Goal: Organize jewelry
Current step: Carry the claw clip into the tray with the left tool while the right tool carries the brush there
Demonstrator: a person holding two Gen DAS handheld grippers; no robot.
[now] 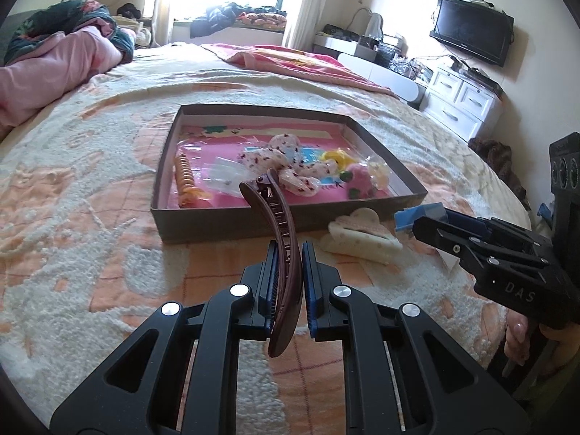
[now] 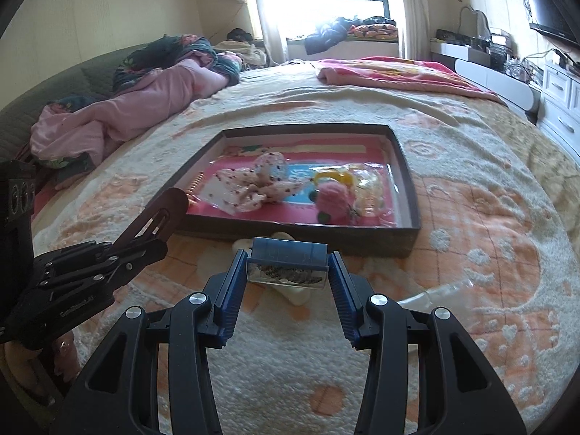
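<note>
Left gripper (image 1: 289,253) is gripping a long brown banana hair clip (image 1: 281,239), pads clenched tight on its lower half; the clip is standing nearly upright between the jaws, its hinged toothed end rising above and ahead of the fingertips, its rounded tail hanging below them. Right gripper (image 2: 288,266) is grasping a small clear box with a blue lid (image 2: 288,262), jaws partly spread and pressing on its two short ends; dark speckled contents are showing through the clear wall, too small to identify. Both grippers are hovering over the cream-and-peach bedspread (image 1: 90,199). Directly ahead of both sets of jaws a shallow dark cardboard tray (image 1: 161,177) is lying flat on the bedspread. Inside it, left of the left jaws' line, an orange spiral hair tie (image 1: 186,181) is lying by the left wall; ahead of the jaws a speckled white fabric scrunchie (image 1: 290,159) is resting on the pink liner; further right a pink pom-pom (image 1: 362,181) and a yellow piece (image 1: 339,157) are sitting close together with some clear plastic packets. Outside the tray, just beside its near wall and to the right of the left jaws, a cream claw clip (image 1: 362,235) is lying on the bedspread; in the right wrist view it is showing partly under the held box. A person's fingers (image 1: 516,333) are showing beneath the right gripper's body.
</note>
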